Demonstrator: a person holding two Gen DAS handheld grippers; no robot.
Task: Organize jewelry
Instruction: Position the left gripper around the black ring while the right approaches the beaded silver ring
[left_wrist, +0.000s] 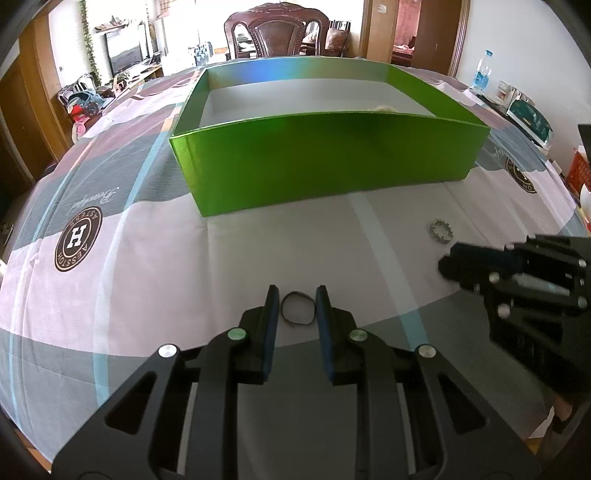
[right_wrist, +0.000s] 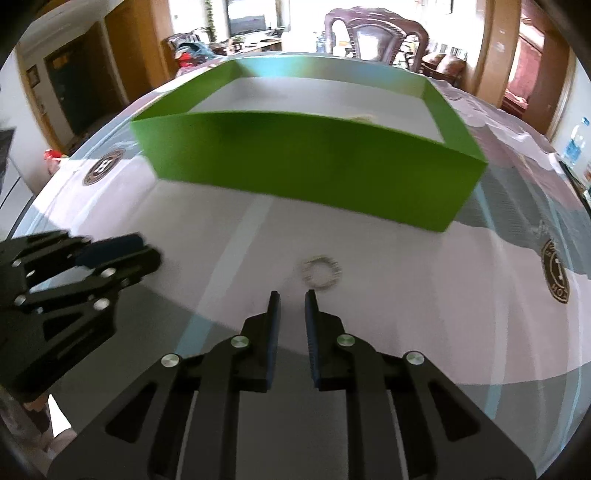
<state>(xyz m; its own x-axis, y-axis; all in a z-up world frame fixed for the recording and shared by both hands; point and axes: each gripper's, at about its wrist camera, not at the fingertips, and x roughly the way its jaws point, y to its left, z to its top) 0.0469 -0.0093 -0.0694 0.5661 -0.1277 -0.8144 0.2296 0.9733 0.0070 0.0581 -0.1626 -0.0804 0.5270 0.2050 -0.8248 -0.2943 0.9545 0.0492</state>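
The left tongs (left_wrist: 295, 293) stand open, fingers either side of a thin dark cord loop (left_wrist: 297, 308) lying flat on the table (left_wrist: 147, 295). The loop looks light and limp; I judge it best pinched across one strand, low against the cloth.

The right tongs (right_wrist: 291, 299) are also open and hold nothing. Just ahead of them lies a silvery beaded ring (right_wrist: 320, 271) (blurred in this view), seemingly light, rigid and apt to slide, so grip across its rim.

Beyond both stands the green box (left_wrist: 325, 162).

Cloth print reads "H" inside a round badge (left_wrist: 78, 239); the surrounding lettering is not reliably legible.
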